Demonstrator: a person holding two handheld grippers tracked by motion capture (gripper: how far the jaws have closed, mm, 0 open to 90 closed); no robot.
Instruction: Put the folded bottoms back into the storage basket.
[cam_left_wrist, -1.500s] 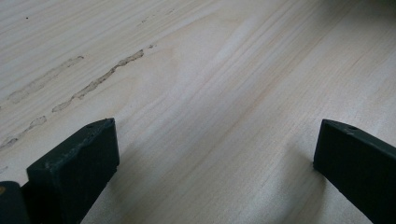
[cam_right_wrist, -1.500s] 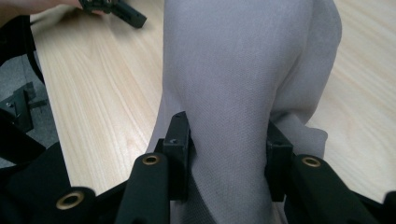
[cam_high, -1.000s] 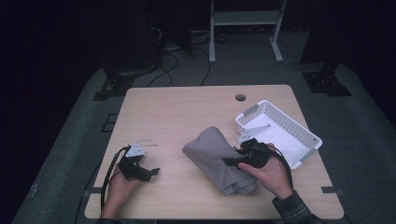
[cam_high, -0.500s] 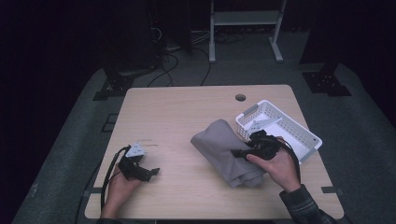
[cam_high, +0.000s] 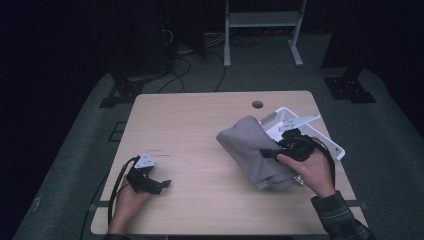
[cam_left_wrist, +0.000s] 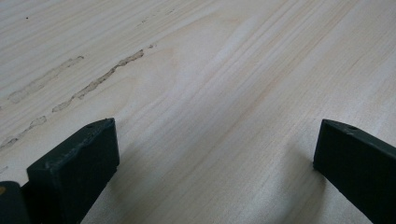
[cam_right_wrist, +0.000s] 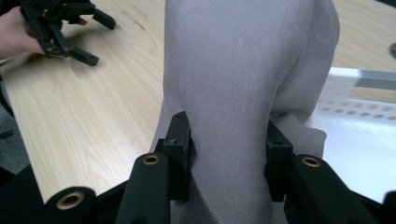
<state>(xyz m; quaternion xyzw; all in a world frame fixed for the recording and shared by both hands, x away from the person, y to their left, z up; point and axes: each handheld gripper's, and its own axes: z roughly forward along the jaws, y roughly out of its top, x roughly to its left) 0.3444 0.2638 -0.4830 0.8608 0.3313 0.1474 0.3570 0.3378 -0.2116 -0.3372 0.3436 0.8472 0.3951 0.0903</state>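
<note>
Your right gripper (cam_right_wrist: 226, 161) clamps a thick fold of the soft, light, folded grey cloth (cam_high: 252, 150) at centre right, which sags and slides, so hold the bunched layers, while your left gripper (cam_high: 150, 184) rests wide and empty at lower left.

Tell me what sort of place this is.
Probably a lab or workshop set up for recording: a lone wooden table on grey floor, loose cables behind it, a metal stand in a darkened room.

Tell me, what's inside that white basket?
The basket shows a bare white perforated floor on its far side. The grey cloth, gripped by the right tool, and the hand cover its near part, so anything there is hidden.
</note>
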